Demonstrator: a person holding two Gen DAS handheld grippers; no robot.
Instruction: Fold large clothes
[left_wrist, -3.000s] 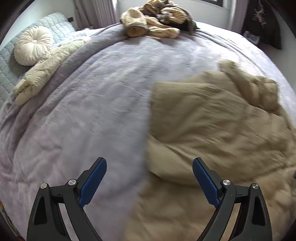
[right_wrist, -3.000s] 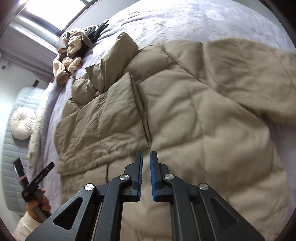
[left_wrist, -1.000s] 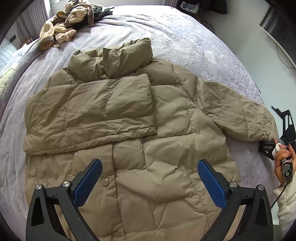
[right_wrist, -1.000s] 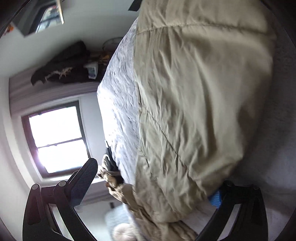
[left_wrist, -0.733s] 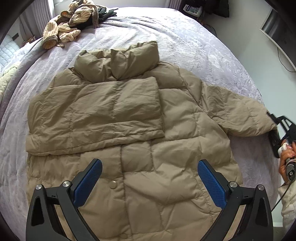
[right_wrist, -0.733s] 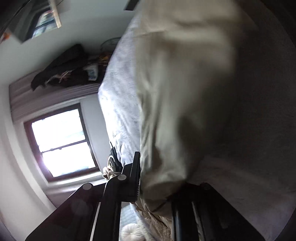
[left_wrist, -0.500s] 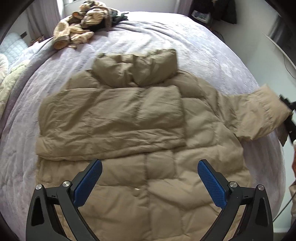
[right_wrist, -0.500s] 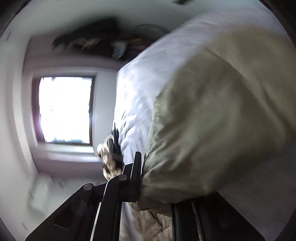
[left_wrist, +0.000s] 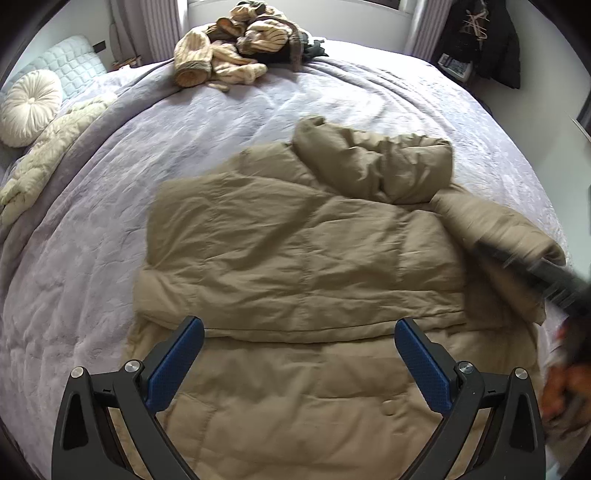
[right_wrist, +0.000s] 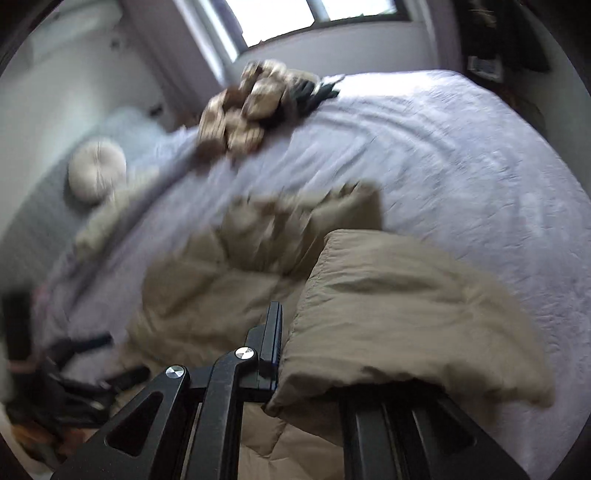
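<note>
A tan puffer jacket (left_wrist: 303, 258) lies spread on the lavender bedspread (left_wrist: 221, 122), its collar toward the pile of knitwear (left_wrist: 236, 26) at the bed's far edge. One sleeve is folded across the jacket's chest. The left gripper (left_wrist: 299, 365) hovers above the jacket's lower half, its blue-padded jaws spread wide and holding nothing. The right gripper (right_wrist: 314, 369) is clamped on the cuff of the other sleeve (right_wrist: 399, 306), which is raised off the bedspread and over the jacket's side. A round cream cushion (left_wrist: 29, 103) sits far from the jacket, by the quilted headboard (left_wrist: 70, 55).
</note>
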